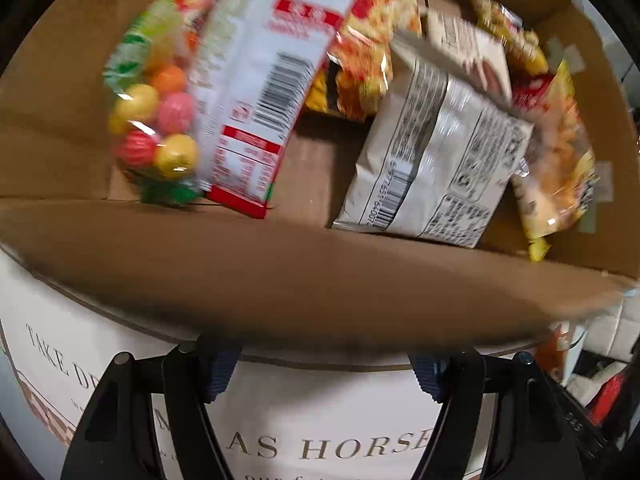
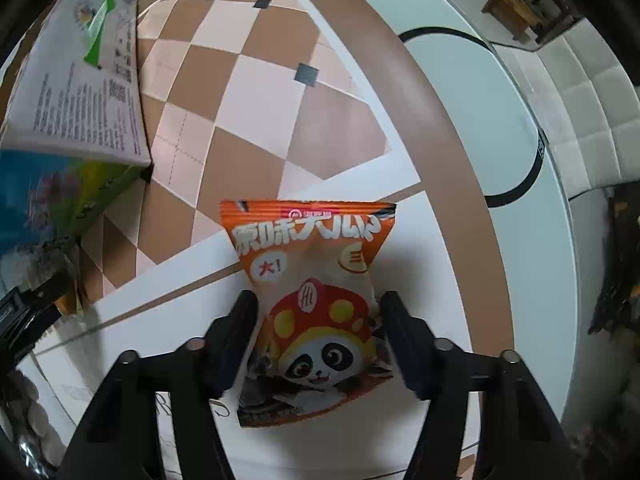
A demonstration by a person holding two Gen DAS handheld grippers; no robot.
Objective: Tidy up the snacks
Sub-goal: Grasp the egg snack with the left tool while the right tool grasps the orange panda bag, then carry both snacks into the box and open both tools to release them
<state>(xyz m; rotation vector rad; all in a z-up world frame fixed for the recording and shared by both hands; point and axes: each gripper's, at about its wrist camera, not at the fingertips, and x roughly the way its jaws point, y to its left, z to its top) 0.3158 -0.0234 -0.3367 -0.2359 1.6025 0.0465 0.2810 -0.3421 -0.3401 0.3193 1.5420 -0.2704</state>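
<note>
The left wrist view is smeared by motion blur, so most print on the packets is unreadable, and the cardboard box (image 1: 280,276) is cut off at both sides by the round lens edge. Its near wall is plain brown corrugated board that hides the tips of the left gripper (image 1: 320,364); the jaws stand apart, and nothing can be seen between them. The box rests on a white cloth (image 1: 320,432) with partly hidden lettering. Inside it lie a crinkled grey foil pouch (image 1: 432,160), a flat white-and-red packet (image 1: 264,80) leaning over a clear bag of round coloured candies (image 1: 156,120), and orange and yellow snack bags (image 1: 368,48) behind, half buried.

In the right wrist view, the glossy round table (image 2: 520,200) shows a checked brown and cream pattern. A printed carton (image 2: 80,92) at the left is cut off. The orange snack bag (image 2: 316,308), a soft pillow pack with a panda picture, lies on the table between the right gripper (image 2: 316,312) fingers, whose dark ribbed pads (image 2: 240,328) meet its pinched-in sides.
</note>
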